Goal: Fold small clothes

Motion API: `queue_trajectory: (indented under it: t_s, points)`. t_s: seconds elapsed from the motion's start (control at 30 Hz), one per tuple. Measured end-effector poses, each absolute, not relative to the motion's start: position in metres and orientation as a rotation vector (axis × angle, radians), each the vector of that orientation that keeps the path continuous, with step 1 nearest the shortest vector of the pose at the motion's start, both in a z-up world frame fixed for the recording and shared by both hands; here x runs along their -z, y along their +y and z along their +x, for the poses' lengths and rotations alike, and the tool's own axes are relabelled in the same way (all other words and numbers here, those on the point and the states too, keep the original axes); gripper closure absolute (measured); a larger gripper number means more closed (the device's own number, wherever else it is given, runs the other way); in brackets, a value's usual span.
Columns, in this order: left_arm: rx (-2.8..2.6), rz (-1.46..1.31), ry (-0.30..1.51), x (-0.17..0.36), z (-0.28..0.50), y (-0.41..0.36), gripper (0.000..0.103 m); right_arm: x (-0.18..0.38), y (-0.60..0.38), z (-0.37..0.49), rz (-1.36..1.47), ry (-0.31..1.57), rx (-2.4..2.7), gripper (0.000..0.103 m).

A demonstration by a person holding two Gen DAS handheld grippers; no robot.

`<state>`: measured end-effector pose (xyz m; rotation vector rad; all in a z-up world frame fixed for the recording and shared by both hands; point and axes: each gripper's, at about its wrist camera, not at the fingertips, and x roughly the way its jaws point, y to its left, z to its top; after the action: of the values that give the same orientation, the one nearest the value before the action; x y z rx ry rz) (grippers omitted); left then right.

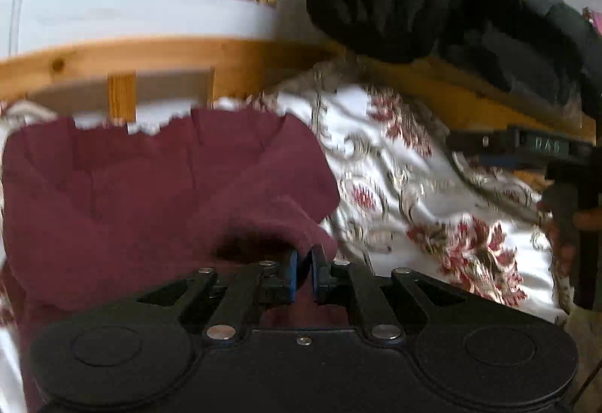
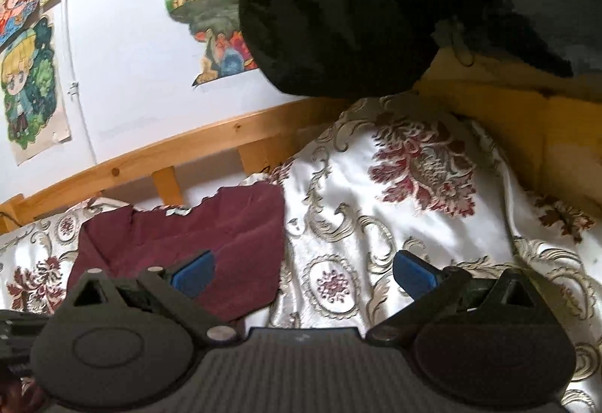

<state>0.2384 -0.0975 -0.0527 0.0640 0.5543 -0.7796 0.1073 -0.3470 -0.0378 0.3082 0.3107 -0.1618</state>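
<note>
A white satin bedspread with maroon floral embroidery (image 2: 395, 225) is covering the bed, and a bulky black knitted garment (image 2: 338, 10) is hanging over the pine bed rail (image 2: 210, 146) at twelve o'clock. The small maroon knit garment (image 1: 150, 195) is lying partly doubled over at nine o'clock of the bedspread. The left gripper (image 1: 304, 270) is pinching a raised maroon fold, jaws nearly closed. The right gripper (image 2: 301, 274) is hovering wide apart, gripping nothing. Folding appears underway; squaring and flattening seemingly remain.
</note>
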Motion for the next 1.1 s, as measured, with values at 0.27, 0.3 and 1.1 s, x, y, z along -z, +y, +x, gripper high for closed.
queue_trajectory:
  t_s: [0.27, 0.3, 1.1]
  points:
    - [0.742, 0.034, 0.587, 0.046, 0.221, -0.059, 0.040, 0.051, -0.331, 0.120, 0.343, 0.384, 0.064, 0.000]
    - [0.725, 0.025, 0.590, 0.044, 0.222, -0.051, 0.039, 0.054, -0.328, 0.124, 0.358, 0.403, 0.045, 0.000]
    - [0.238, -0.237, 0.619, 0.072, 0.349, 0.075, 0.064, 0.111, -0.243, 0.171, 0.206, 0.645, -0.141, 0.057]
